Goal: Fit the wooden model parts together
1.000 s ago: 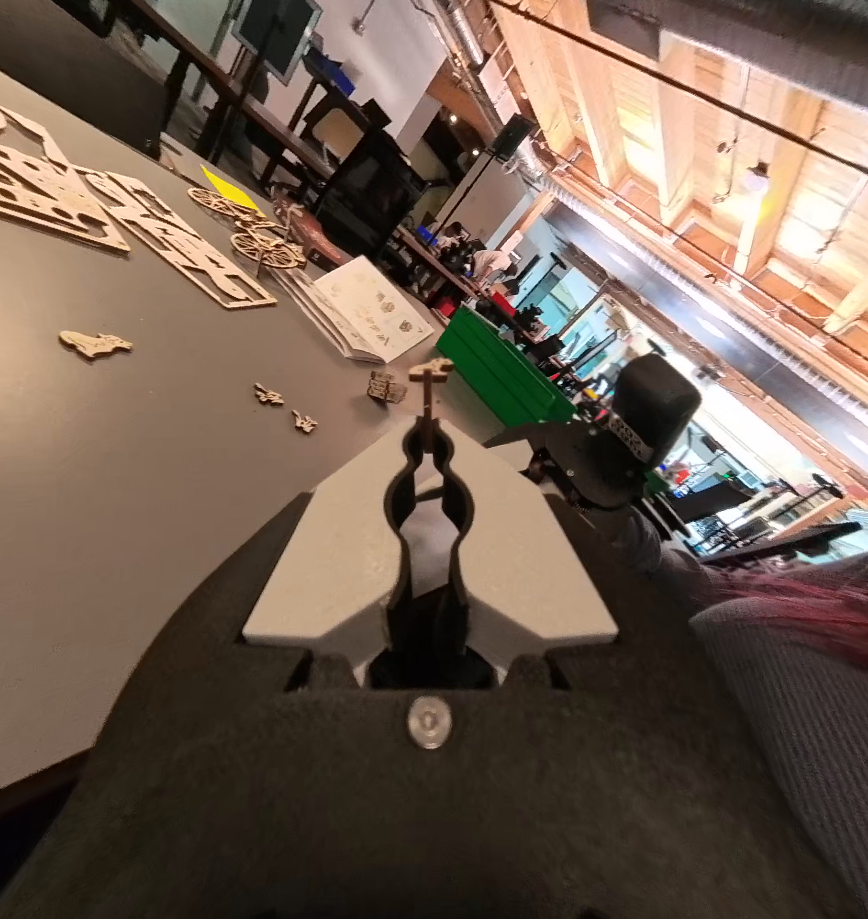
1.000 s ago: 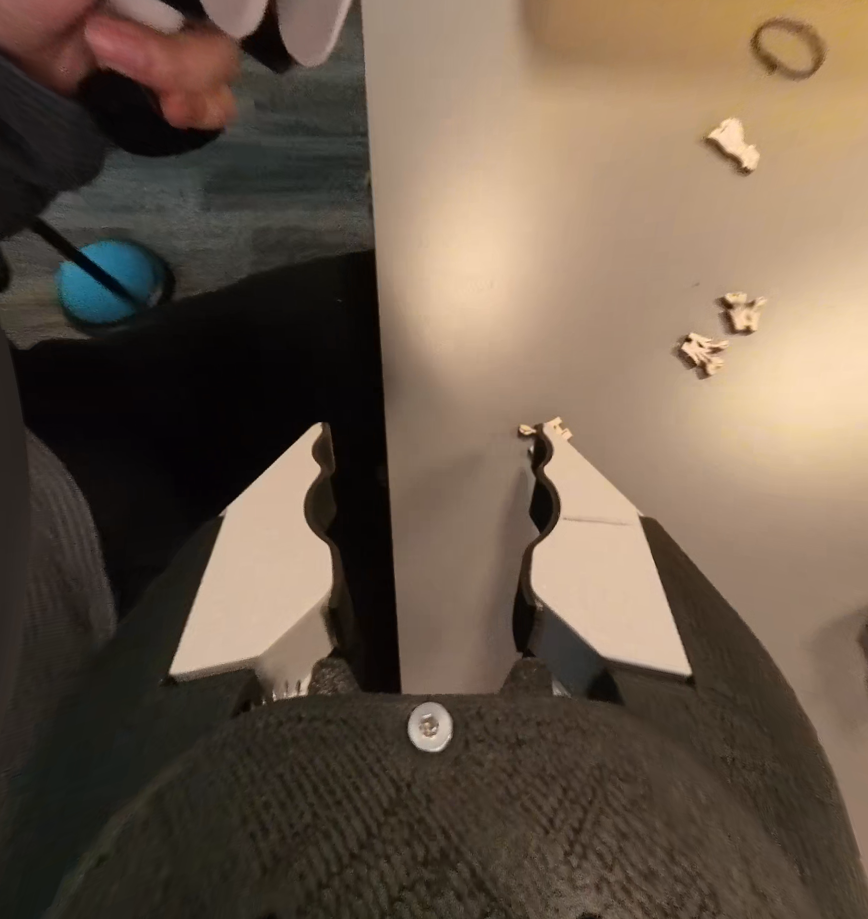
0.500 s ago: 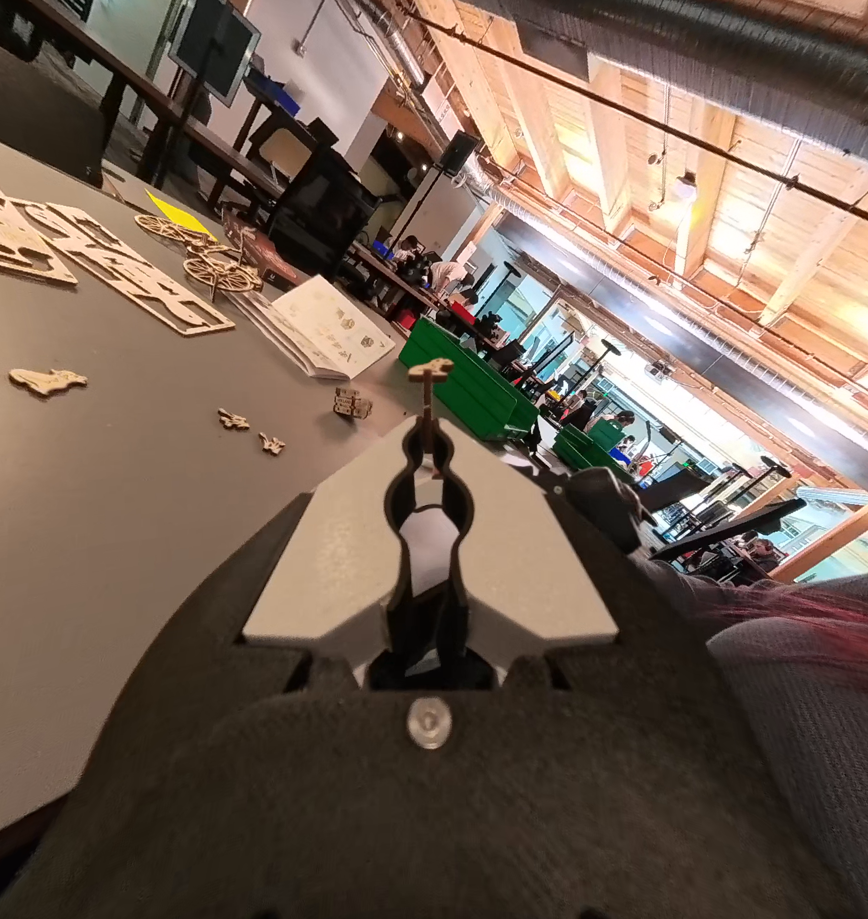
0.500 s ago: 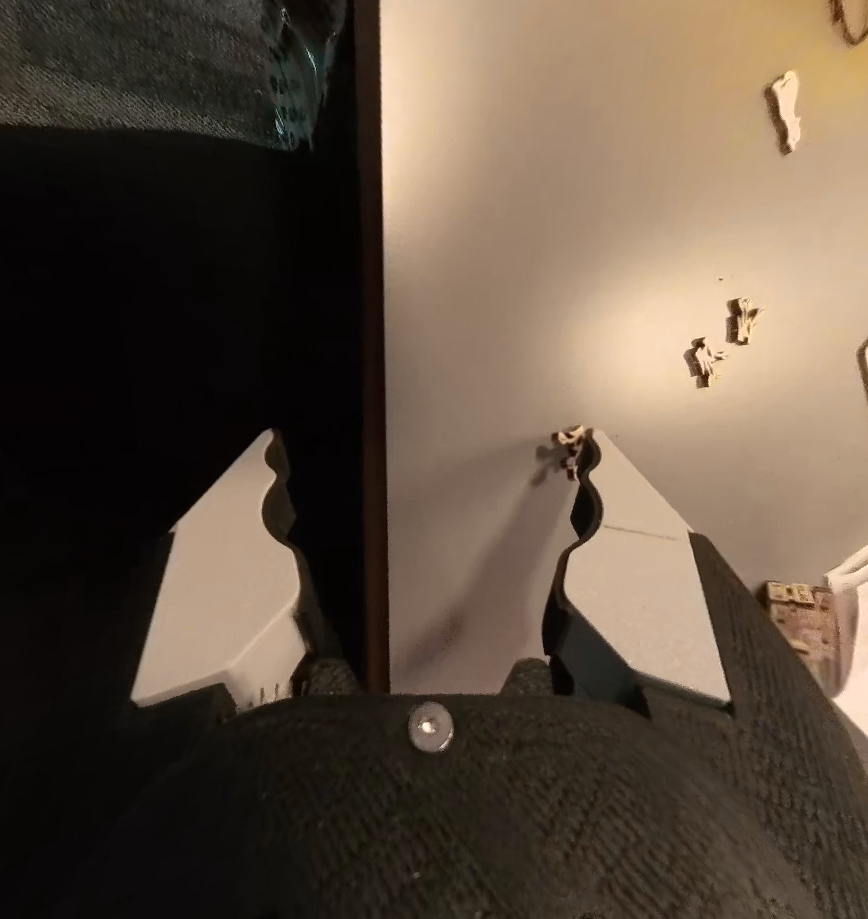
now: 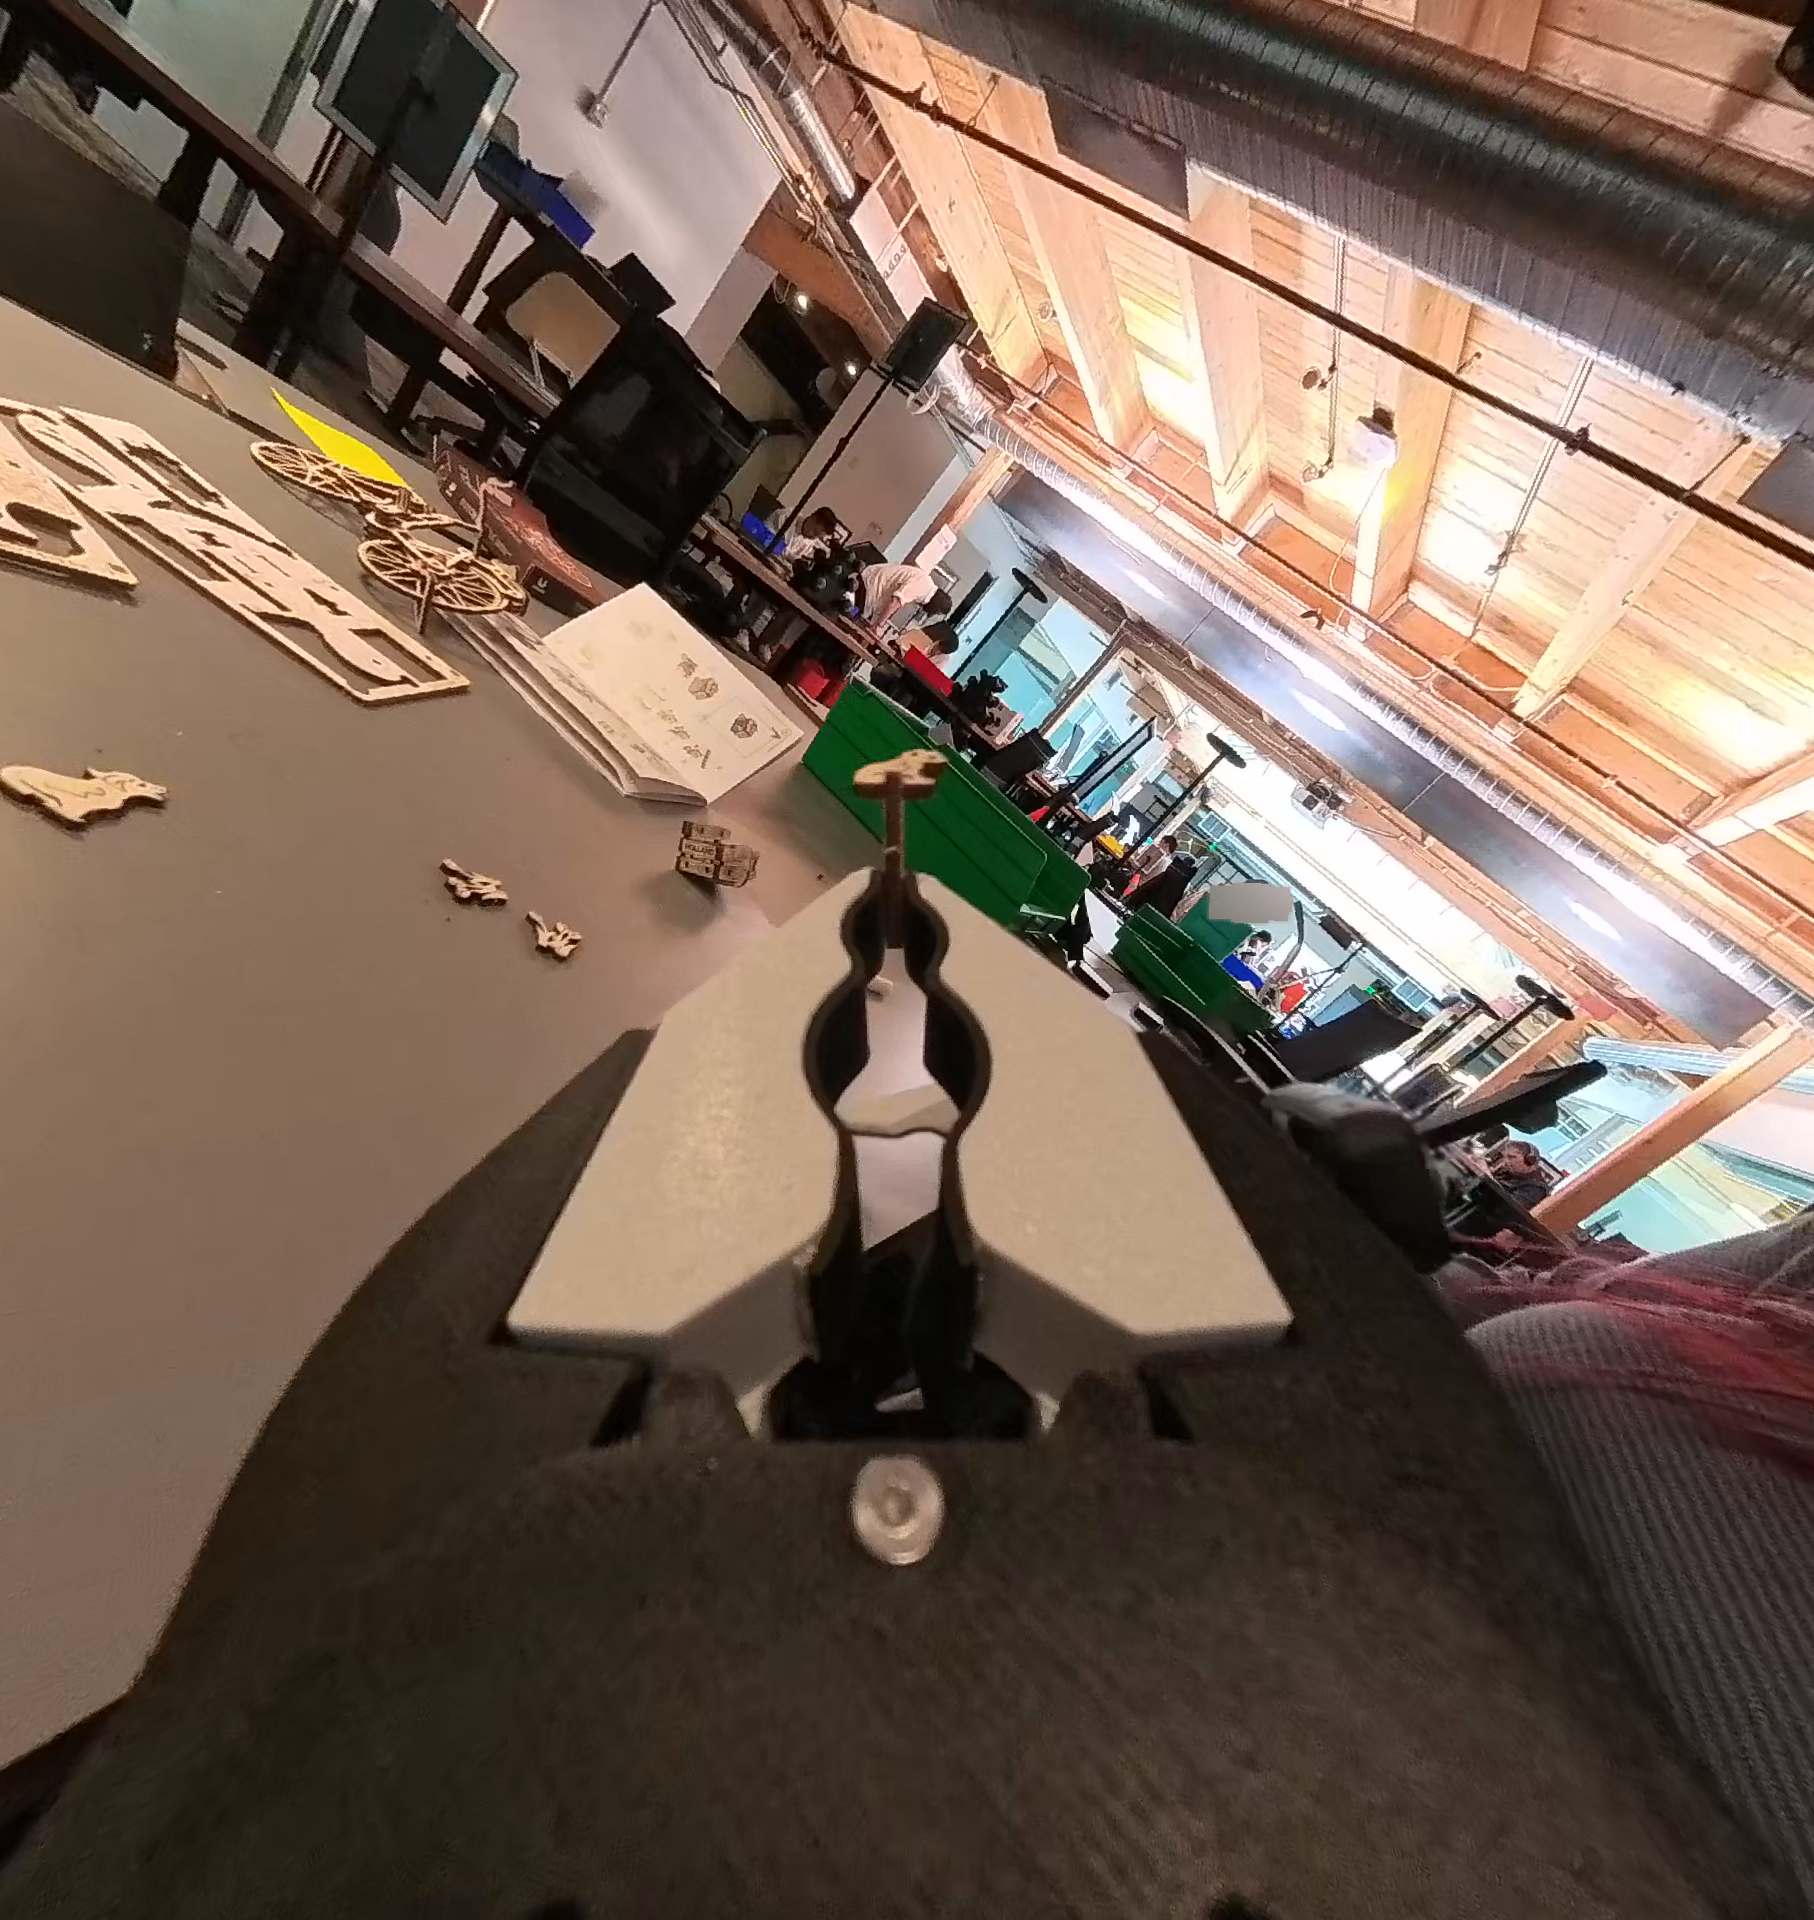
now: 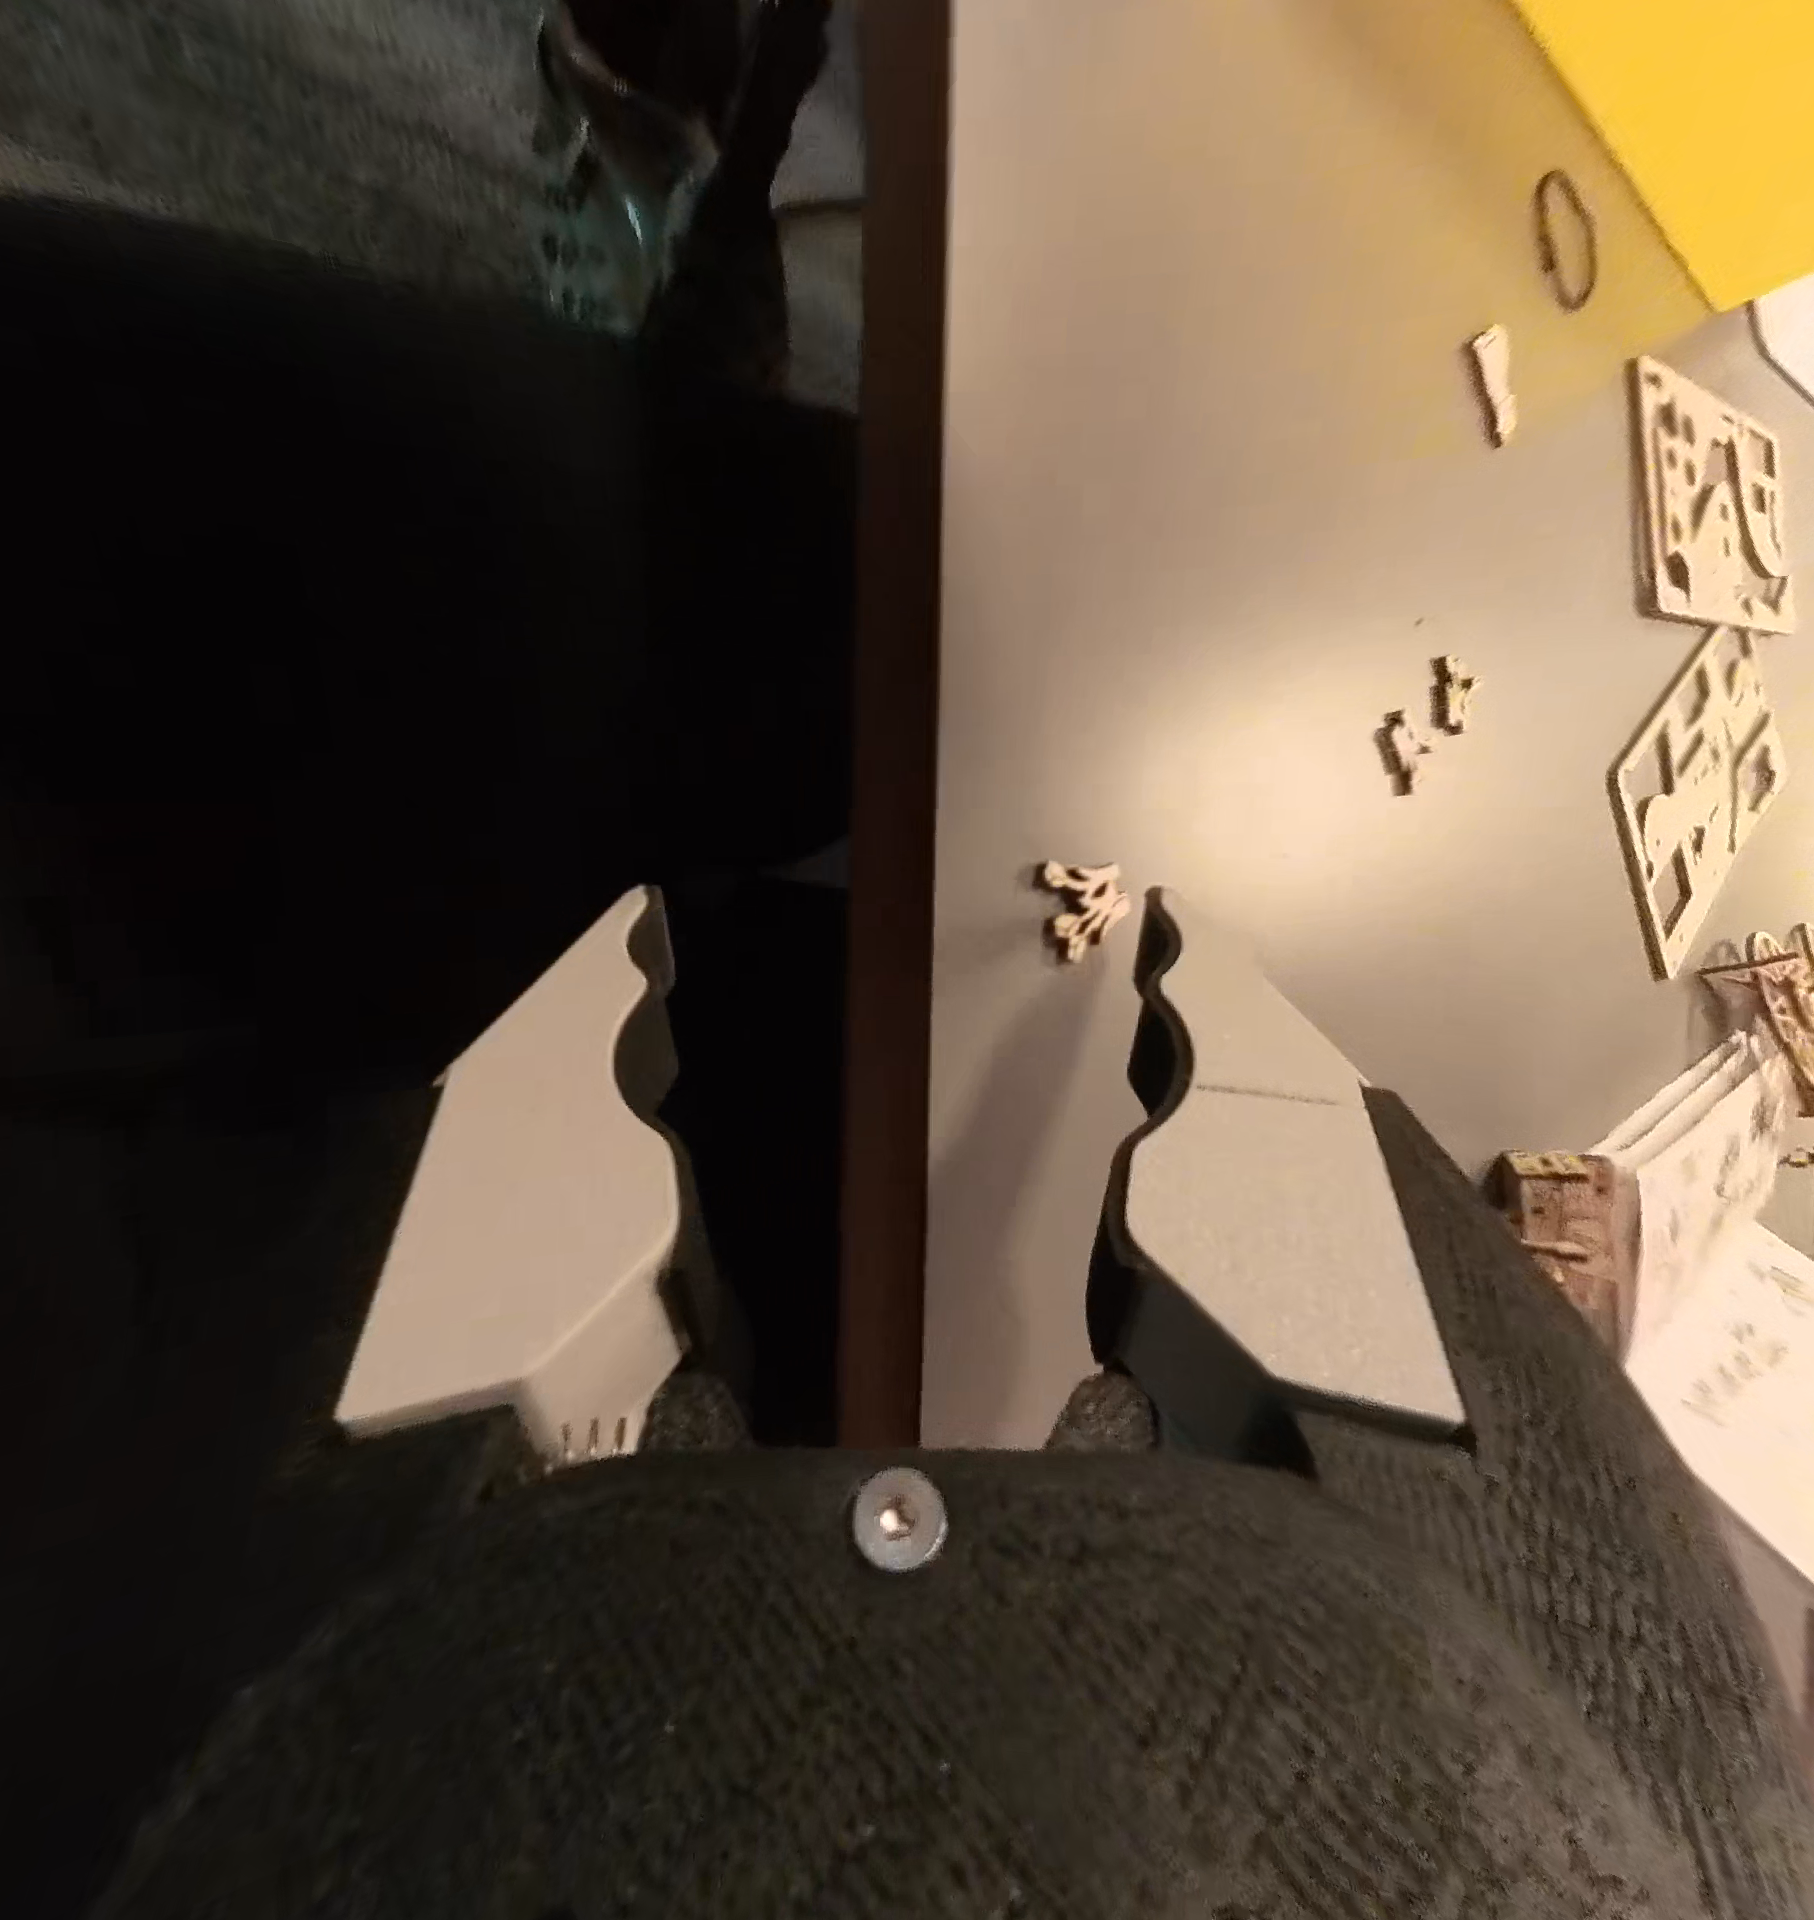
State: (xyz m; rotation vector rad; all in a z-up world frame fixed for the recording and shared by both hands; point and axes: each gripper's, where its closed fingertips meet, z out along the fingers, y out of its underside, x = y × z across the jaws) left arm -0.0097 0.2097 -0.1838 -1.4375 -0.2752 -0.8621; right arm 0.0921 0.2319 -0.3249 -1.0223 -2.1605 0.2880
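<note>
In the left wrist view the left gripper [image 5: 895, 883] is clamped on a thin wooden part [image 5: 896, 821], a slim stem with a small crosspiece on top that stands up past the fingertips, held above the grey table [image 5: 207, 1039]. Only the very tips pinch the stem, so I judge it could twist or slip out if pressed sideways into a mate, and a stem this thin would likely snap under a crooked push. Farther off on the table lie two tiny loose pieces [image 5: 508, 904], a flat cut-out piece [image 5: 77, 795] to the left, punched-out sheets [image 5: 290, 603], a wheeled wooden model [image 5: 415, 540] and an open instruction booklet [image 5: 664, 707]. In the right wrist view the right gripper [image 6: 903, 914] hangs with its jaws wide apart and nothing between them, straddling the near table edge [image 6: 898, 727]. A small branched wooden piece [image 6: 1079, 920] lies on the table just beside the inner face of the right-hand finger, close to that edge. The risk here, as I read it, is that closing or sweeping the finger nudges the piece off the edge, or grabs it skewed, since it lies flat and offers little to grip.
</note>
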